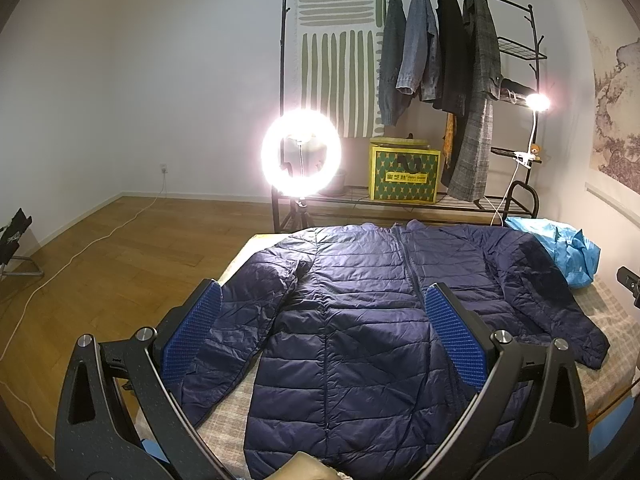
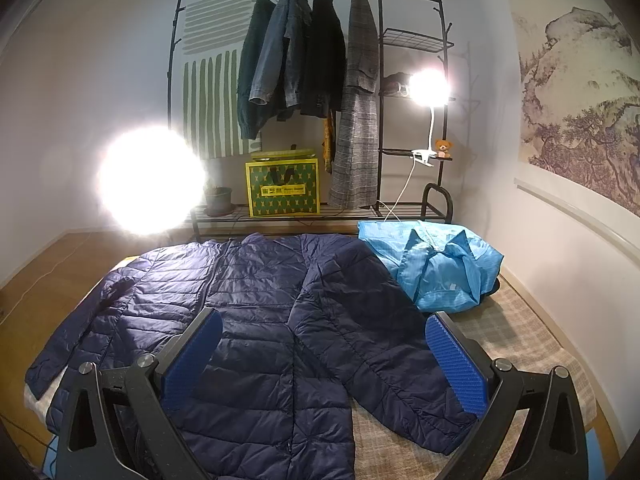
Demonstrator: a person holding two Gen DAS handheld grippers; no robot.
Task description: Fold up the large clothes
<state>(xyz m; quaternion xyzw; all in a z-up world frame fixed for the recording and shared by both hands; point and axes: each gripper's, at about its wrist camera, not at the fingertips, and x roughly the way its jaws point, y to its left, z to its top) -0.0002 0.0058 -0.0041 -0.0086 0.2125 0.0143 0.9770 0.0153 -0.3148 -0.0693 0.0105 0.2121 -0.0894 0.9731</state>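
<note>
1. I see a navy quilted puffer jacket [image 1: 360,320] lying flat, front side up, on the bed with a pale checked cover [image 1: 616,320]. Its zip runs down the middle, and the collar end points toward the far edge of the bed.
2. Both sleeves are spread outward. In the left wrist view one sleeve angles down toward the near left corner of the bed; in the right wrist view the other sleeve [image 2: 384,360] angles down toward the near right, lying on the checked cover.
3. My left gripper [image 1: 322,300] hangs above the jacket with its blue ribbed pads [image 1: 192,332] spread wide. Nothing is between them; I see no contact with the fabric.
4. My right gripper [image 2: 324,328] is likewise wide apart and holds nothing. It hovers over the jacket body and the right sleeve.
5. A crumpled light-blue garment [image 2: 440,268] sits at the far right corner of the bed, just beside the jacket's shoulder; I cannot tell whether they touch.
6. Beyond the bed stands a black metal clothes rack [image 2: 400,0] with several dark coats hanging from it, and a yellow-and-green patterned box [image 2: 282,188] on its lower shelf.
7. A lit ring light [image 1: 301,152] stands left of the rack, and a small clip lamp [image 2: 430,86] glows on the rack's right side.
</note>
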